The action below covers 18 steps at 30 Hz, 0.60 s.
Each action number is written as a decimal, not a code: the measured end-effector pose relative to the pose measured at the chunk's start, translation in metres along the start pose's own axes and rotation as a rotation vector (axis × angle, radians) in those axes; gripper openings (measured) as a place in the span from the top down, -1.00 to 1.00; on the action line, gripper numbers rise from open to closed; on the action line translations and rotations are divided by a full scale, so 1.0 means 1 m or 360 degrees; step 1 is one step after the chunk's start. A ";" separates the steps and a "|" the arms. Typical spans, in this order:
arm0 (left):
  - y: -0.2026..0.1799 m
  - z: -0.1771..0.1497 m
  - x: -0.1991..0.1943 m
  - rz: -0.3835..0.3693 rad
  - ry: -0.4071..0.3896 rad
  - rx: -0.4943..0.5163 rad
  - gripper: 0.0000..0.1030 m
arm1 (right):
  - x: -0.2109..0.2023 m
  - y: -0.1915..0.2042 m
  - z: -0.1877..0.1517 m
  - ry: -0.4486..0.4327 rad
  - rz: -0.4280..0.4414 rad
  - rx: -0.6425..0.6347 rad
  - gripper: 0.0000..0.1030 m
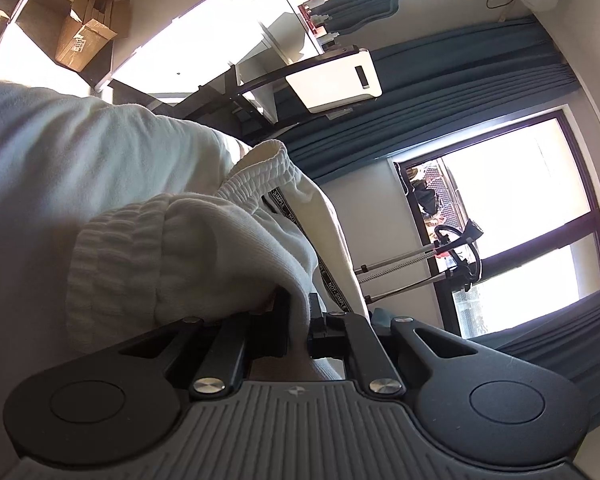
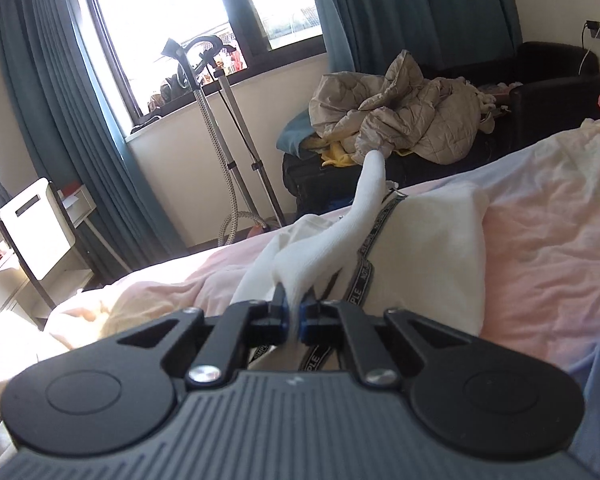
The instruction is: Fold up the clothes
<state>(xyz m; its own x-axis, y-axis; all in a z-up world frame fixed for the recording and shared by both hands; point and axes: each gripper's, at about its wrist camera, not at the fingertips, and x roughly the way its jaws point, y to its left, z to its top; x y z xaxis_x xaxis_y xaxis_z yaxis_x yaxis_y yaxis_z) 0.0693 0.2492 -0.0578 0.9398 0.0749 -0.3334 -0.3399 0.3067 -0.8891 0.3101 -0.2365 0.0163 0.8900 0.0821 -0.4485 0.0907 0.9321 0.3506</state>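
White sweatpants [image 2: 432, 248] with a black lettered drawstring [image 2: 366, 256] lie on the pink bed sheet [image 2: 540, 248]. In the right wrist view my right gripper [image 2: 293, 312] is shut on a raised fold of the white cloth, which rises from its jaws toward the far edge of the bed. In the left wrist view, which is rolled sideways, my left gripper [image 1: 298, 308] is shut on the sweatpants [image 1: 172, 240] near the ribbed elastic waistband [image 1: 256, 176]; the cloth bunches over and hides its fingertips. The drawstring [image 1: 328, 276] hangs beside it.
A beige quilted jacket [image 2: 404, 112] is heaped on a dark armchair [image 2: 552, 92] beyond the bed. A garment steamer on a pole [image 2: 216, 128] stands by the window with teal curtains [image 2: 72, 152]. A white appliance [image 2: 36, 228] stands at the left.
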 end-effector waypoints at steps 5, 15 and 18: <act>-0.003 0.003 -0.010 -0.0019 0.0035 -0.0005 0.82 | -0.096 -0.048 -0.021 -0.0046 0.0049 0.0127 0.88; -0.016 -0.014 -0.024 0.0101 0.0110 0.0180 0.82 | -0.169 -0.132 -0.138 0.0439 0.0045 0.0391 0.84; -0.018 -0.020 -0.025 0.0149 0.0092 0.0228 0.81 | -0.176 -0.130 -0.134 0.0435 0.0083 0.0338 0.63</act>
<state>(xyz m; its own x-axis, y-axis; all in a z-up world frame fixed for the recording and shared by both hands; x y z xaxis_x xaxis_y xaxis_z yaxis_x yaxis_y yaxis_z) 0.0510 0.2226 -0.0395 0.8991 0.0560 -0.4341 -0.4136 0.4333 -0.8008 0.0822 -0.3247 -0.0601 0.7460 0.2460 -0.6189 0.1647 0.8322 0.5294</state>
